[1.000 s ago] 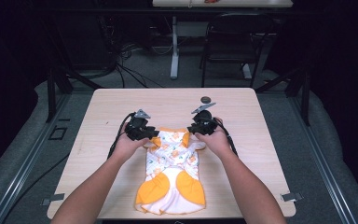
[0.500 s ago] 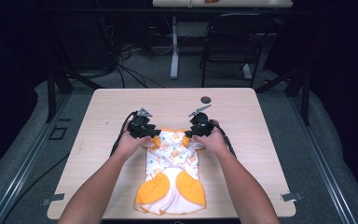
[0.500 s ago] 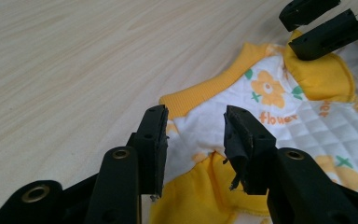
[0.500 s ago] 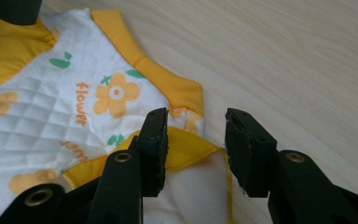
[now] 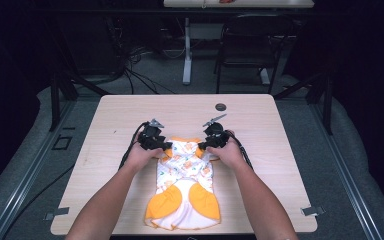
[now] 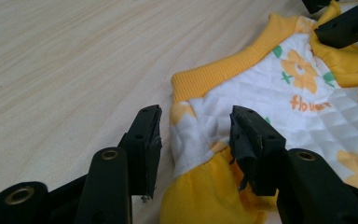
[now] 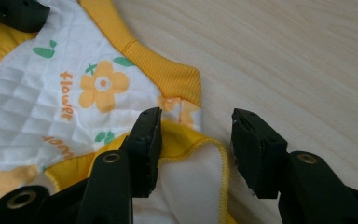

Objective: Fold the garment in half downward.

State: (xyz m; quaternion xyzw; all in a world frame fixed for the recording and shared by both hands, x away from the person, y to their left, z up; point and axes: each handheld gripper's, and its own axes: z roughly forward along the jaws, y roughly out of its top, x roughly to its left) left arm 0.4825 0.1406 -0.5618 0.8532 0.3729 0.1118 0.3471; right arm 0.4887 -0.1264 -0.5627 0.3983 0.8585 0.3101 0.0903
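Item 1: pale wood-grain rectangular table (image 5: 130, 115). A small dark round disc (image 5: 221, 106) is being carried near its far edge, well apart from everything else.

Item 2: white quilted garment with orange flower print, yellow ribbed collar and yellow sleeves and hem flaps (image 5: 182, 187). It is being laid flat at the near middle of the table, collar toward the far side, hem at the near edge.

Item 3: left gripper (image 5: 163, 146), black, two-jawed. It is being held spread over the garment's left shoulder corner (image 6: 191, 130); the fabric is lying between the jaws, and nothing is being pinched.

Item 4: right gripper (image 5: 203, 145), black, two-jawed. It is being held equally spread over the right shoulder, where the yellow sleeve opening (image 7: 191, 154) is lying between the jaws; nothing is being gripped.

Risk, as judged: if the jaws are being closed unevenly, only the top layer may be caught, or one corner missed, so that the garment is being lifted skewed or dragged and bunched.
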